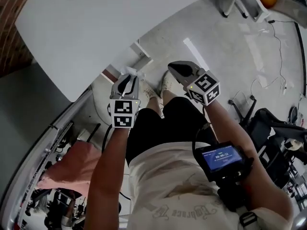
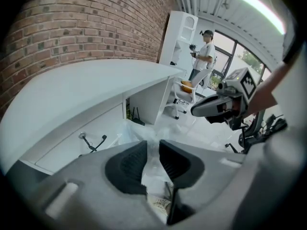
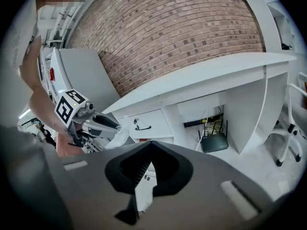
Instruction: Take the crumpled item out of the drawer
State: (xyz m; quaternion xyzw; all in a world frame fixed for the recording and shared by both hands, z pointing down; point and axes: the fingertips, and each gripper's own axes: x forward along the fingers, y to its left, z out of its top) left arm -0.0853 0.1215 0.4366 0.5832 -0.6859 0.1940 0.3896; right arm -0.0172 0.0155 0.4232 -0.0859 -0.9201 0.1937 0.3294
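Observation:
My left gripper [image 1: 129,76] is shut on a crumpled white plastic item [image 1: 135,72], held in the air beside the white desk [image 1: 81,28]. In the left gripper view the thin plastic [image 2: 151,163] sits pinched between the dark pads, and the left gripper [image 2: 152,145] faces the drawer front [image 2: 72,143] with its black handle [image 2: 91,143]. From the right gripper view, the item [image 3: 118,135] hangs from the left gripper [image 3: 108,124] in front of the drawer [image 3: 151,121]. My right gripper [image 1: 171,66] [image 3: 151,143] is shut with nothing in it, a little to the right.
A black router [image 3: 214,142] stands in the desk's open bay. A white chair [image 3: 288,128] is at the right. A black office chair [image 1: 261,123] and floor cables [image 1: 280,47] lie to my right, a pink cloth [image 1: 72,169] to my left. A person [image 2: 205,56] stands far back.

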